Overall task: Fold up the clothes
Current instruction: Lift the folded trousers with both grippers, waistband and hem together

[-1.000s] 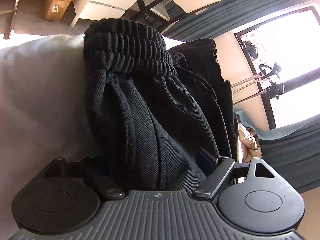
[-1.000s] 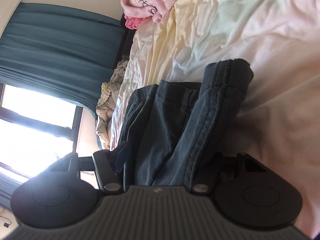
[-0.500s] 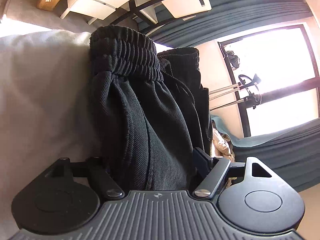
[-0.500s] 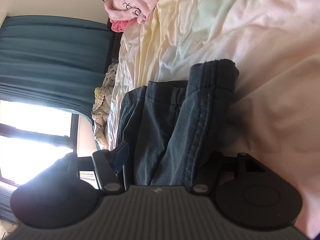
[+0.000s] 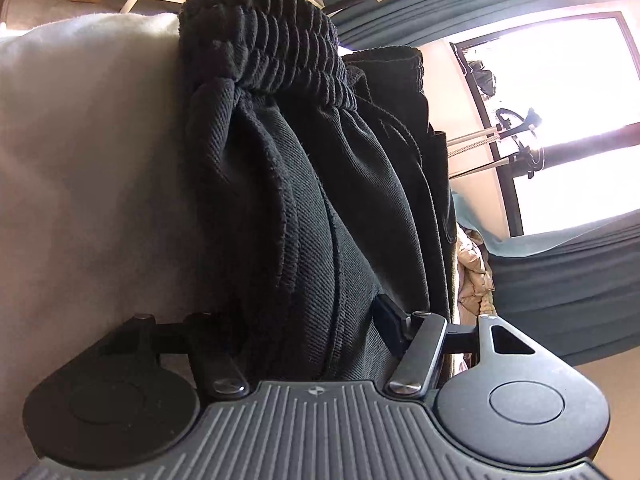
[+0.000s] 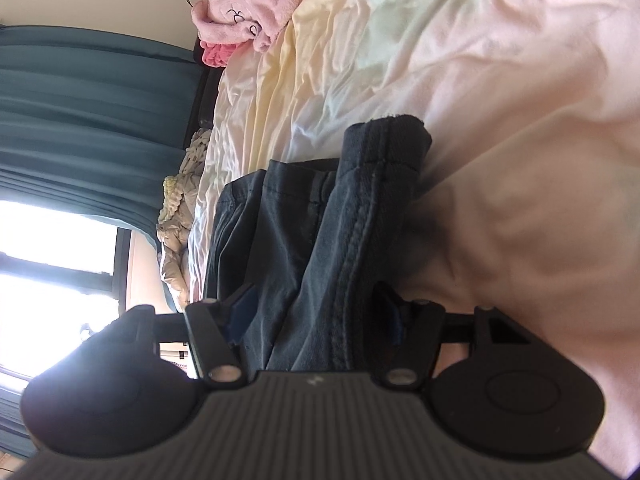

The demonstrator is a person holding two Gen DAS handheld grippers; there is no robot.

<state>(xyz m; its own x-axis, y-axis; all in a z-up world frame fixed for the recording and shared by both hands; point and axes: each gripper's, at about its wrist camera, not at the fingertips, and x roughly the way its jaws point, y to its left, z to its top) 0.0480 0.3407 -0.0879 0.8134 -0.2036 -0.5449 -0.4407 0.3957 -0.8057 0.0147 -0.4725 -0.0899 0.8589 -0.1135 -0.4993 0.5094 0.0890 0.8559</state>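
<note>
Black trousers (image 5: 320, 200) bunched and clamped in left tool (image 5: 308, 320), hem end clamped in right tool (image 6: 316, 312), over pale bedsheet (image 6: 480, 60)

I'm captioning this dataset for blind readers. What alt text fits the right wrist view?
The right gripper is shut on dark trousers, a bunched fold of fabric running between its fingers over a rumpled pale bedsheet. Beyond lie a pink fleece garment, teal curtains and a bright window.
</note>
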